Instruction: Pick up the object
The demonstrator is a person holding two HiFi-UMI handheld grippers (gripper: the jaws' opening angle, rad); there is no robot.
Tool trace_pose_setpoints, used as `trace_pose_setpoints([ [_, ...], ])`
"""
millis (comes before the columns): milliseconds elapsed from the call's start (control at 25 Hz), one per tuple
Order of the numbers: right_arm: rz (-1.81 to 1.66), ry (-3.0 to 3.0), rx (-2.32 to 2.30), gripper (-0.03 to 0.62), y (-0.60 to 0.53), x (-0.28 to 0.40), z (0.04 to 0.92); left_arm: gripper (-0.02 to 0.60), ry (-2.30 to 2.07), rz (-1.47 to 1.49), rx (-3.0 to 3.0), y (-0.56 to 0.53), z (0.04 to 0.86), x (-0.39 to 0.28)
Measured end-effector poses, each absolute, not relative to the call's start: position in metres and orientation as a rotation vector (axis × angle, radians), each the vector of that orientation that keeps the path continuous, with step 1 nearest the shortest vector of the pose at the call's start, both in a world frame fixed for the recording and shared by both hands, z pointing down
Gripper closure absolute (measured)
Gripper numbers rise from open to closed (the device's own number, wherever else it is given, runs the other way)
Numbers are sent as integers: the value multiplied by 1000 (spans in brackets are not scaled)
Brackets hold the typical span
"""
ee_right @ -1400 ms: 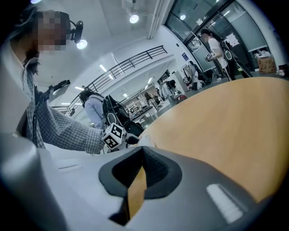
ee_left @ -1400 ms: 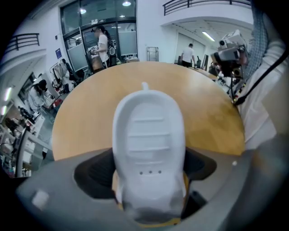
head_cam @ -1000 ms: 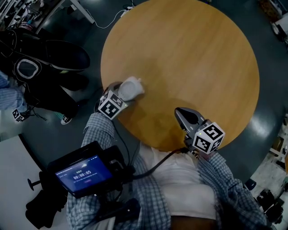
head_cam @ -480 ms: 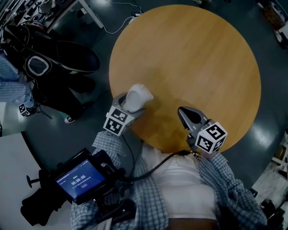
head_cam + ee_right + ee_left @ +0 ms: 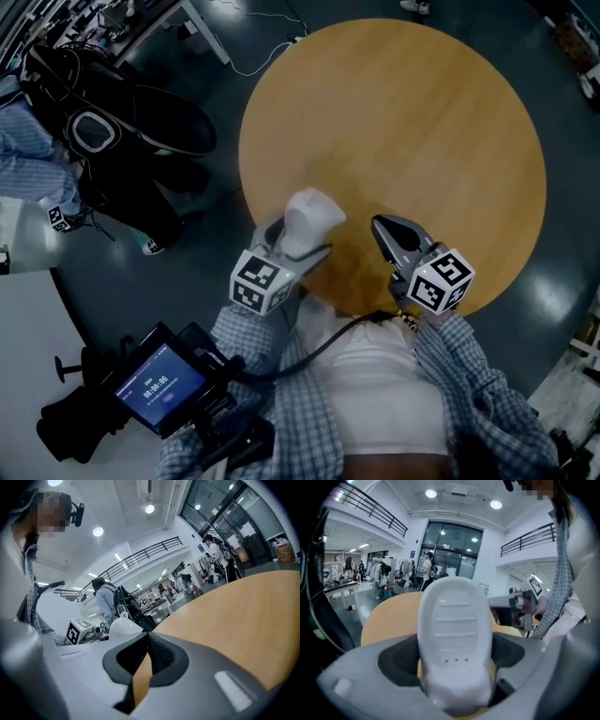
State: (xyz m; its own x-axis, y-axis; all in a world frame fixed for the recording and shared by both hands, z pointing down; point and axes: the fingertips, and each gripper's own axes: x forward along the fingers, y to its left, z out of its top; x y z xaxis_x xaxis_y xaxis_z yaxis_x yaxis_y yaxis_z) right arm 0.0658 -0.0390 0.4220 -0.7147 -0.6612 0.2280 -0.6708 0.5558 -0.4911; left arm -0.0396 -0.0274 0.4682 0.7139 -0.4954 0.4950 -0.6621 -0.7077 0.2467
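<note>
The object is a white, rounded plastic thing [image 5: 312, 216] with ribbed grooves on one face [image 5: 454, 634]. My left gripper [image 5: 298, 240] is shut on it, one dark pad [image 5: 399, 662] on each side, and holds it over the near left rim of the round wooden table [image 5: 403, 122]. In the right gripper view the white object [image 5: 123, 626] shows to the left with the left gripper's marker cube beside it. My right gripper [image 5: 392, 232] hangs over the table's near edge, its jaws [image 5: 147, 654] shut together with nothing between them.
A person in dark clothes with a black bag [image 5: 112, 131] stands left of the table. A screen device [image 5: 161, 386] hangs at my lower left, with a cable running to my chest. Desk legs and cables [image 5: 202, 28] lie on the floor at upper left.
My left gripper has carried the white object rightward and nearer to me along the table's rim, and it now looks higher. The right gripper has hardly moved.
</note>
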Motion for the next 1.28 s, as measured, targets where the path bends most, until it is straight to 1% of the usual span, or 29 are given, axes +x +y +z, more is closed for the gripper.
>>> trace_pose_setpoints([
  [200, 884, -2786, 1164, 591, -71, 67, 427, 143, -899, 505, 2543, -48, 463, -26],
  [480, 826, -2769, 1224, 591, -36, 71, 412, 143, -880, 472, 2596, -6, 445, -19],
  [1280, 841, -2790, 1163, 591, -38, 64, 415, 143, -932, 474, 2582, -14, 446, -28],
])
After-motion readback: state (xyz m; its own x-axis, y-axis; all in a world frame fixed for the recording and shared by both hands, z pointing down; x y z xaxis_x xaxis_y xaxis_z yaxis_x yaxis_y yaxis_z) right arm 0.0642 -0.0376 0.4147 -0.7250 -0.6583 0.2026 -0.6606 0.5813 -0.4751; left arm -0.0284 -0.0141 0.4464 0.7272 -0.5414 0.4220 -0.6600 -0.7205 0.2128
